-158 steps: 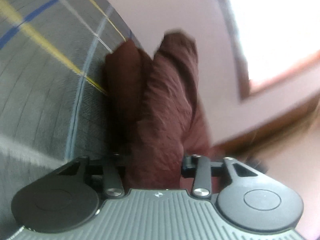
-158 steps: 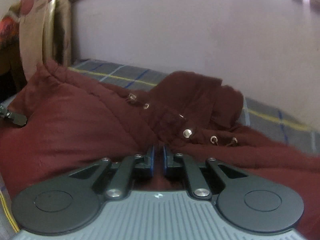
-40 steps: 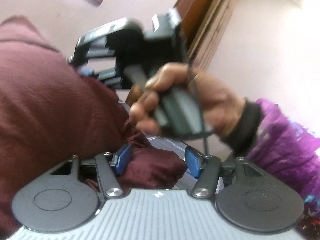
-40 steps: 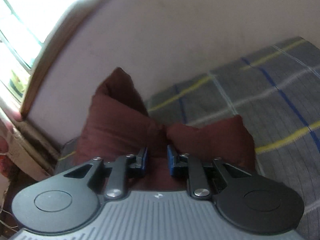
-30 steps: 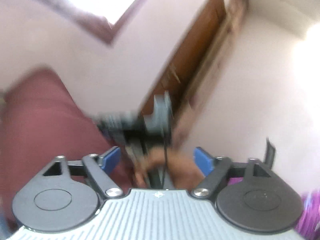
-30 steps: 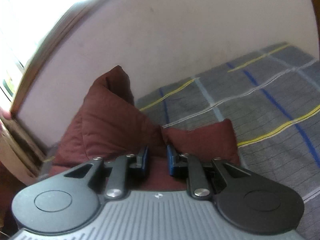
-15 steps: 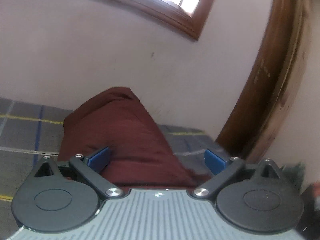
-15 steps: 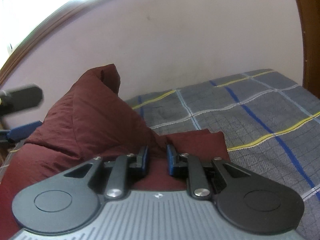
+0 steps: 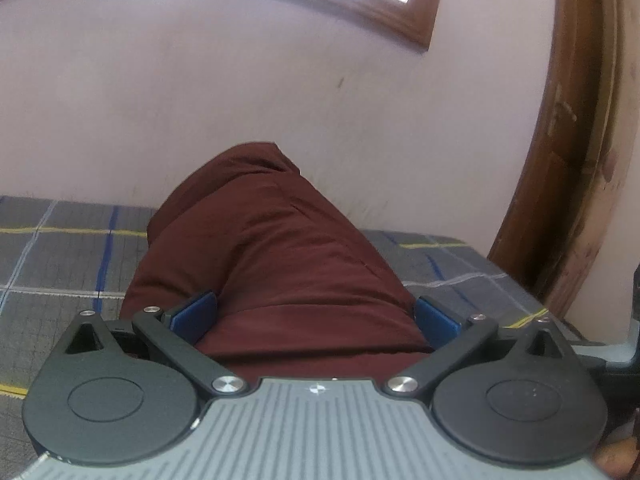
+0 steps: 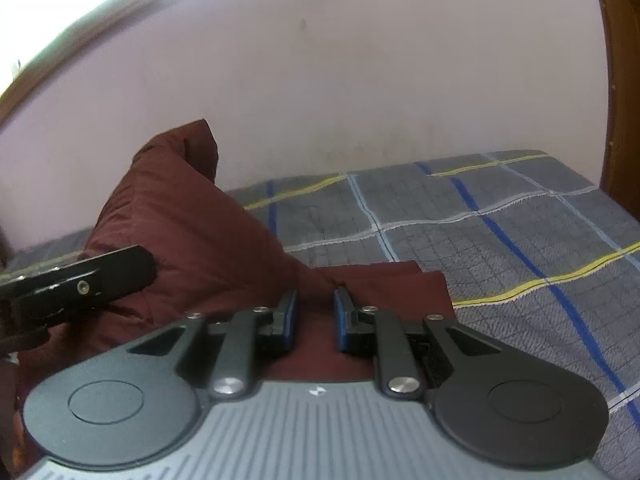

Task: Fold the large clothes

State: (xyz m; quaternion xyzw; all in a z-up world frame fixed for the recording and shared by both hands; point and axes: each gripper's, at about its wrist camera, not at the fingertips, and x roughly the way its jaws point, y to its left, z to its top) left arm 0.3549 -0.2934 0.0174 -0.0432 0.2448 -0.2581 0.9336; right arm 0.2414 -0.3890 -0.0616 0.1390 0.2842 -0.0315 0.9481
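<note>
Left tool (image 9: pixel 314 316) spread wide around maroon jacket (image 9: pixel 276 264), right tool (image 10: pixel 315 316) pinching it

Both wrist views low over the bed (image 10: pixel 500 216), facing the wall (image 9: pixel 200 100) (shared), close to jacket (image 9: pixel 280 248)

jacket (image 10: pixel 188 236) on bed (image 10: pixel 500 232) | wall (image 10: pixel 360 80) behind | left gripper (image 9: pixel 314 316) at jacket

Location: home bedroom. Indicators: bed covered by grey checked bedsheet with blue and yellow stripes (image 10: pixel 500 216), plain pink plastered wall (image 9: pixel 200 100), brown wooden window frame (image 9: pixel 360 8), wooden door frame (image 9: pixel 576 152).
</note>
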